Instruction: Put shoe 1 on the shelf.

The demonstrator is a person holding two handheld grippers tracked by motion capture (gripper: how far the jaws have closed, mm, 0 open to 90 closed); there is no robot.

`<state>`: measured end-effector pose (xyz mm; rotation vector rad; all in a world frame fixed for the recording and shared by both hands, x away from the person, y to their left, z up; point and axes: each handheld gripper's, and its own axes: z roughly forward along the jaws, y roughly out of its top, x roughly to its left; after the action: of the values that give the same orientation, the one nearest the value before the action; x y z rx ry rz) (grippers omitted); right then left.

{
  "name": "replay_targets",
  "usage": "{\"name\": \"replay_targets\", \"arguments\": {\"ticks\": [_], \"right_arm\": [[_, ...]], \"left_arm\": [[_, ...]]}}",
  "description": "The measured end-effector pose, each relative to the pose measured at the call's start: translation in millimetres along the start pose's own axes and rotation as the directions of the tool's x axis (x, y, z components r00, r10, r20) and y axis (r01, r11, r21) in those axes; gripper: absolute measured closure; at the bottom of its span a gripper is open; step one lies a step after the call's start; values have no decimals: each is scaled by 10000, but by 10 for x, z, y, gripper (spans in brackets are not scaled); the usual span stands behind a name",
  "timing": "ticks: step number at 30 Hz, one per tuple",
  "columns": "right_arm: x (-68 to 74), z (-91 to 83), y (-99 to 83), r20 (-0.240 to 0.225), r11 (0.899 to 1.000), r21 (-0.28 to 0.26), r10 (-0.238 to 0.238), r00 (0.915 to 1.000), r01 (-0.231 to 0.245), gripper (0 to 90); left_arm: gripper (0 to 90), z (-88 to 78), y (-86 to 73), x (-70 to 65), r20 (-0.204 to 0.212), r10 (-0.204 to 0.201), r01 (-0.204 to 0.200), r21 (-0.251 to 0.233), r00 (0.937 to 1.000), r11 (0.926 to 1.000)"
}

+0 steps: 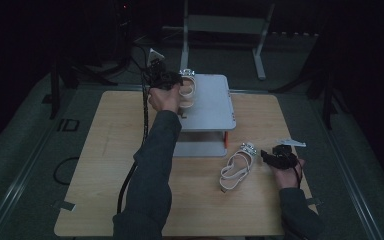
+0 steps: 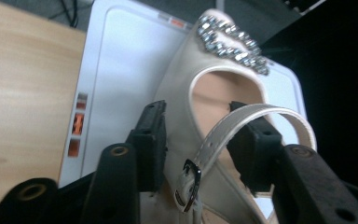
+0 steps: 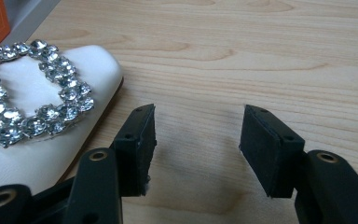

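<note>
A cream sandal with a jewelled toe lies on the top shelf of a white two-level rack. My left gripper is at its heel end. In the left gripper view the jaws stand apart around the sandal, with the buckled heel strap between the pads and no pad visibly pressing it. A matching sandal lies on the table to the right of the rack. My right gripper sits beside its jewelled toe, open over bare wood.
The rack stands at the back middle of the wooden table, with an orange leg at its front right. The left gripper's cable trails down the table. A metal frame stands on the floor behind.
</note>
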<state>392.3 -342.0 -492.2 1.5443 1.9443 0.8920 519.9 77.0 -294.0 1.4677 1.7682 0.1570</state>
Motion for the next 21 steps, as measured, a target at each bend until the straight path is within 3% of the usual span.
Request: {"name": "replay_targets", "arguments": {"ticks": [2, 3, 10, 14, 18, 19, 21], "right_arm": [[2, 2, 0, 2, 10000, 3, -6, 10000, 6, 448], [5, 4, 0, 5, 10000, 33, -41, 10000, 41, 447], [9, 5, 1, 13, 10000, 47, -58, 10000, 58, 446], [18, 11, -1, -18, 9999, 71, -122, 9999, 122, 445], [23, 16, -1, 13, 9999, 86, -145, 9999, 145, 444], [23, 16, -1, 13, 9999, 86, -145, 9999, 145, 444], [16, 13, -4, 16, 9999, 83, -114, 9999, 114, 444]], "left_arm": [[551, 0, 0, 0, 0, 0, 0, 0, 10000, 10000], [530, -33, 1, -20, 255, 348, -346, -66, 9991, 9994], [484, -158, -13, -61, 626, 1103, -1079, -414, 9919, 9933], [470, -249, -42, -90, 595, 1914, -1869, -736, 9797, 9796], [465, -325, -56, -89, 660, 2372, -2296, -1058, 9692, 9675], [464, -325, -56, -89, 660, 2372, -2296, -1058, 9692, 9675], [465, -384, -61, -84, 774, 2665, -2552, -1303, 9607, 9581]]}}
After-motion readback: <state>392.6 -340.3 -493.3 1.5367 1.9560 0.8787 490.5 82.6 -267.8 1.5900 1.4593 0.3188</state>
